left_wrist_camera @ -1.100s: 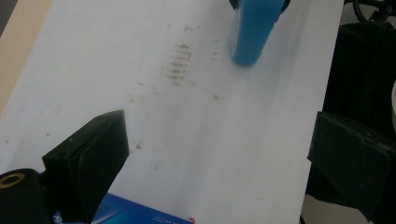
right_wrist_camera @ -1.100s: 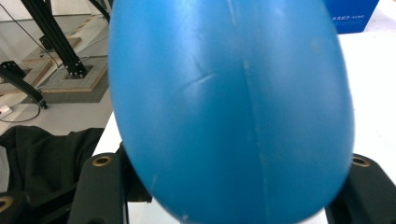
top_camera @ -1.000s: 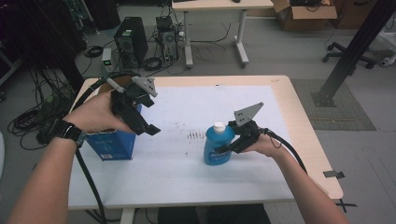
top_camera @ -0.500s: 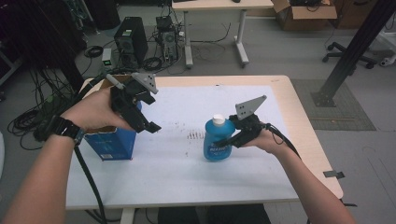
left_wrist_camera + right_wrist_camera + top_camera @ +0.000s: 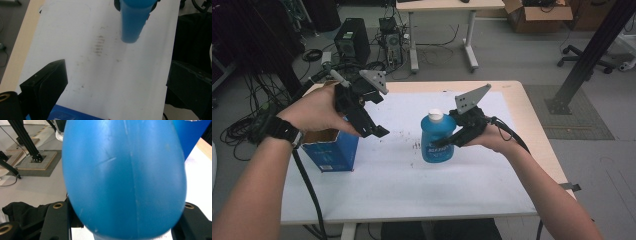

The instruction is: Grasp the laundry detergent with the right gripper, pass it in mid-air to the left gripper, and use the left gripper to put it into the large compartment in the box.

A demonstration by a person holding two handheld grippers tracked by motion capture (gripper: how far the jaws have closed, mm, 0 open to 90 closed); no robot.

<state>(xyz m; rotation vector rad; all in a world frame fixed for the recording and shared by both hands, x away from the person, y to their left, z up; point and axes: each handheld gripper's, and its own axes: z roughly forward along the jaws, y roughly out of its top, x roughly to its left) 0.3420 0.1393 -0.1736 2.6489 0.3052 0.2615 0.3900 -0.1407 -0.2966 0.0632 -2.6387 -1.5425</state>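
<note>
Presently on the desk [image 5: 492, 180], a pale wood top under a white sheet marked with dark smudges:

Bottle [image 5: 438, 137], blue with a white cap, upright near the middle of the sheet; whether its base touches the sheet or hangs just above cannot be told. Right gripper [image 5: 451, 140] has its jaws clamped on the bottle's body from the right side; in the right gripper view the blue body [image 5: 123, 177] bulges between both black jaws. Grey three-cornered plate stands above this gripper.

Box [image 5: 329, 148], blue card, top open, upright at the left edge of the sheet, well apart from the bottle.

Left gripper [image 5: 374, 131], raised just above and to the right of the box, jaws apart and holding nothing; in the left gripper view the two jaws stand wide, the smudged sheet between them, the bottle [image 5: 133, 21] farther off
</note>
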